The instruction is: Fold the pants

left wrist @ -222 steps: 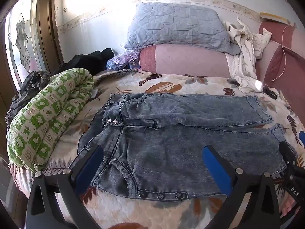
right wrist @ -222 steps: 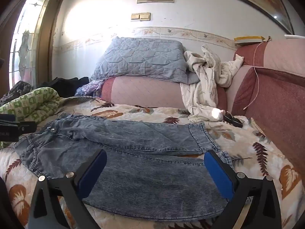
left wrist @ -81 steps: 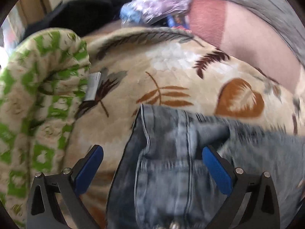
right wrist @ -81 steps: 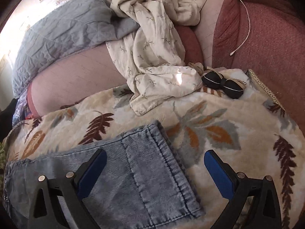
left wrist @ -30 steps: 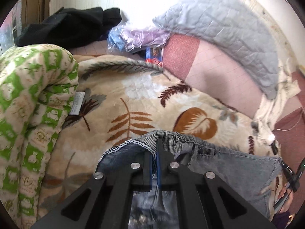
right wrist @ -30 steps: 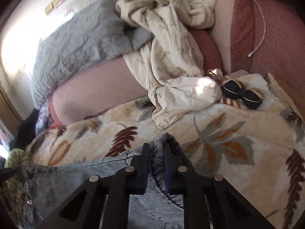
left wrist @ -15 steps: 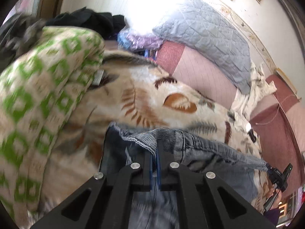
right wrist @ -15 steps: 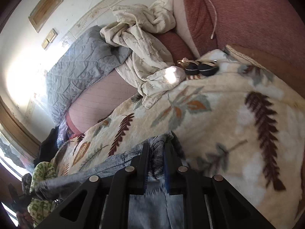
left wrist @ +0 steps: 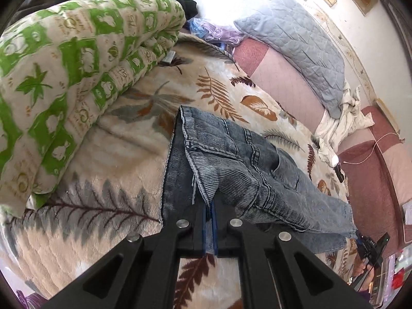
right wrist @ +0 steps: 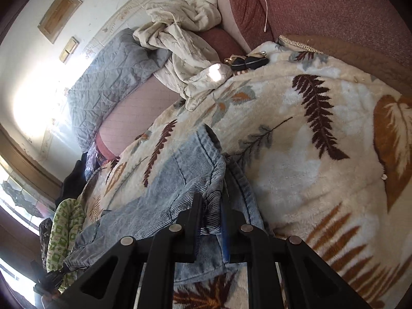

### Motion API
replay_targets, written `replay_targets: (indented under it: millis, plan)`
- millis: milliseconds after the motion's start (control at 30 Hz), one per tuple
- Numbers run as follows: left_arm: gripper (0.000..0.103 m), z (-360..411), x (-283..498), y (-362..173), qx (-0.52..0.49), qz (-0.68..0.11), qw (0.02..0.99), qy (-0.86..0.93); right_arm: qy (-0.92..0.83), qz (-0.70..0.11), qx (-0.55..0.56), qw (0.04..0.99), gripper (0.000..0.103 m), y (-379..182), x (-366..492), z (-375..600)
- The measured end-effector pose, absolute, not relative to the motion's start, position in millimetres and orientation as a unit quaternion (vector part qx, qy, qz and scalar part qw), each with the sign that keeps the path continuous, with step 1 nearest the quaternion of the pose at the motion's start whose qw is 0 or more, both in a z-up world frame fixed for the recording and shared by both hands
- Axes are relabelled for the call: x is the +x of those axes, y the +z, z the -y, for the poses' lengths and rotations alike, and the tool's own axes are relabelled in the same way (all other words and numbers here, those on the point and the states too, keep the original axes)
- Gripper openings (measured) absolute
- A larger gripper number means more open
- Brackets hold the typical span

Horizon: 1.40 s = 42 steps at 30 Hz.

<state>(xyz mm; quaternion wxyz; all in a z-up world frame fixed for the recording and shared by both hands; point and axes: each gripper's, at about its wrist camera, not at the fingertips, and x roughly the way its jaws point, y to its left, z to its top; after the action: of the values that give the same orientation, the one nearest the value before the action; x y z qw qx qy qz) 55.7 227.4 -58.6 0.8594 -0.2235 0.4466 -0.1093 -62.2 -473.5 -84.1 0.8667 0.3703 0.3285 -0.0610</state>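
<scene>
Grey-blue denim pants [left wrist: 231, 159] lie on a leaf-print blanket [left wrist: 123, 149] on the bed. My left gripper [left wrist: 209, 206] is shut on the waistband end of the pants and holds that edge lifted and drawn toward the near side over the lower layer. My right gripper [right wrist: 213, 206] is shut on the leg-cuff end of the pants [right wrist: 185, 175], also lifted and folded over the layer beneath. The right gripper also shows small at the far right of the left wrist view [left wrist: 370, 244].
A rolled green-and-cream quilt [left wrist: 64, 72] lies along the left of the bed. A grey quilted pillow [left wrist: 296, 33] and a crumpled cream cloth [right wrist: 185, 46] rest on the pink headboard cushion. Two dark small items [right wrist: 247, 61] lie by the maroon cushion [right wrist: 322, 5].
Both grippers, shut on the pants' ends, have pulled the far edge up and toward the near side, so the denim now lies doubled lengthwise. Both views have swung downward.
</scene>
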Motion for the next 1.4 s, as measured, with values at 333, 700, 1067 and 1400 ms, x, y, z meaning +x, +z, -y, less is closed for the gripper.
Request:
replay_targets:
  millis: [333, 700, 1067, 1400]
  plan:
    - [0.003, -241, 42, -59, -0.267, -0.432, 0.855, -0.111, -0.106, -0.306, 0.403, 0.856, 0.013, -95, -87, 489]
    - [0.003, -236, 15, -55, -0.267, -0.418, 0.861, -0.113, -0.085, -0.332, 0.406, 0.847, 0.016, -105, -78, 480]
    - [0.004, -254, 1, -58, -0.284, -0.416, 0.857, -0.105, -0.119, -0.334, 0.382, 0.853, 0.056, -101, -75, 477]
    - [0.003, -257, -10, -38, -0.264, -0.393, 0.873, -0.115, -0.091, -0.383, 0.298, 0.869, 0.028, -103, -35, 447]
